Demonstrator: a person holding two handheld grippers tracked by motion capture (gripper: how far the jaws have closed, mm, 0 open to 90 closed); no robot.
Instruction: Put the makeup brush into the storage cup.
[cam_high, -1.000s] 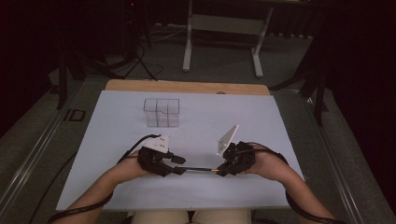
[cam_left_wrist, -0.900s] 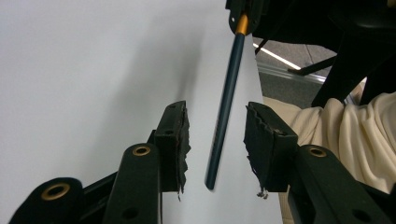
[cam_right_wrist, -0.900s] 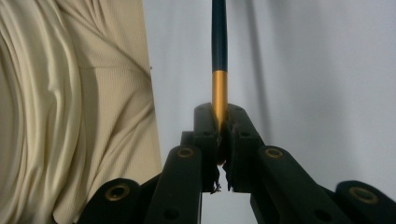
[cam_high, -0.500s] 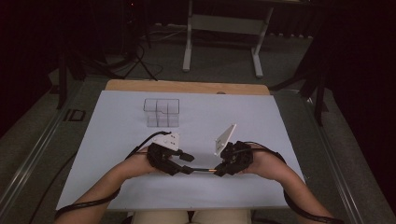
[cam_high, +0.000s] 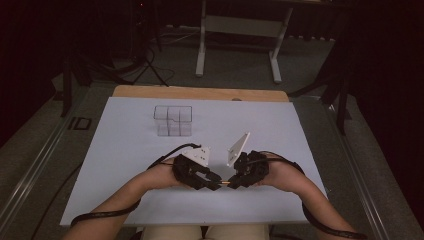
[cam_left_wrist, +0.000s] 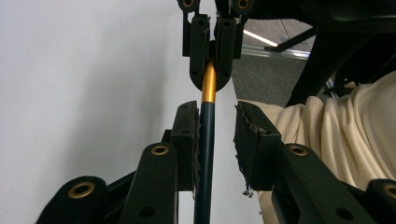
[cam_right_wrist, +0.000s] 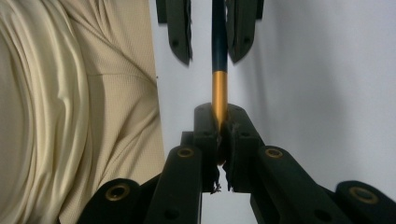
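The right gripper's (cam_right_wrist: 219, 140) fingers clamp the gold end of a slim dark-blue-and-gold pen (cam_left_wrist: 207, 116); the left gripper's (cam_left_wrist: 217, 135) fingers, just closing, flank its blue barrel, one apart.

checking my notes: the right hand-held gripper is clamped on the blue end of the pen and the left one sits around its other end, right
Not quite. The right hand-held gripper is clamped on the gold end of the pen, as the right gripper view shows. The left hand-held gripper does sit around the other, blue end.
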